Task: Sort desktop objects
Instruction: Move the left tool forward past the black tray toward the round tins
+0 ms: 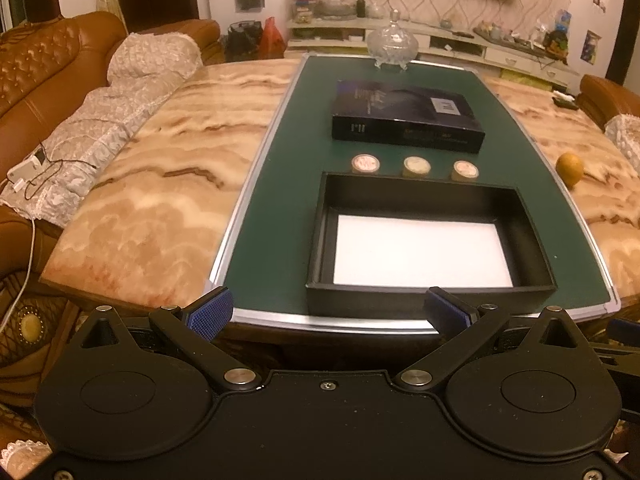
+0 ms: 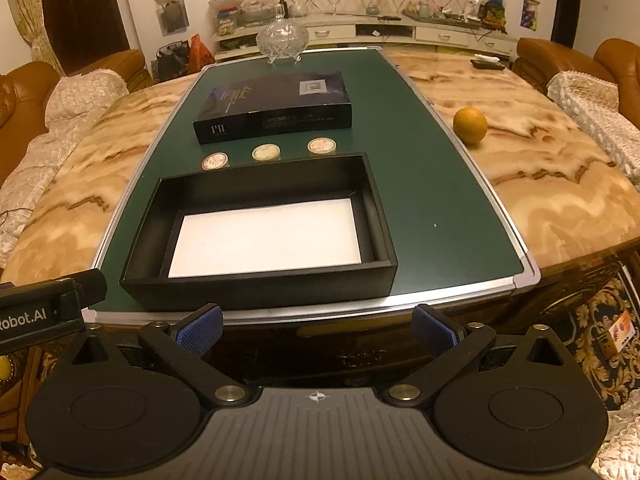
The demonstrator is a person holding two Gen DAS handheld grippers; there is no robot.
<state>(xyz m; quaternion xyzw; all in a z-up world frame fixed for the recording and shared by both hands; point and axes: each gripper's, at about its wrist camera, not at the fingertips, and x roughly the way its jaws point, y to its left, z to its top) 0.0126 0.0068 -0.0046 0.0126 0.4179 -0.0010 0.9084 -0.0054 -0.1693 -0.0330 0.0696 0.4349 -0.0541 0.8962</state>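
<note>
Tins (image 1: 417, 166) untouched; both tools wide, unladen.

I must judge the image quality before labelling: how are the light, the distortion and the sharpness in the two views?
Left wrist view: dim warm orange cast; fisheye bows the green mat's metal edges; the dark lid box print is blurred; the white tray liner is nearly overexposed. Right wrist view: same cast and bowing; the orange fruit is fairly sharp, the three round tins soft.
</note>
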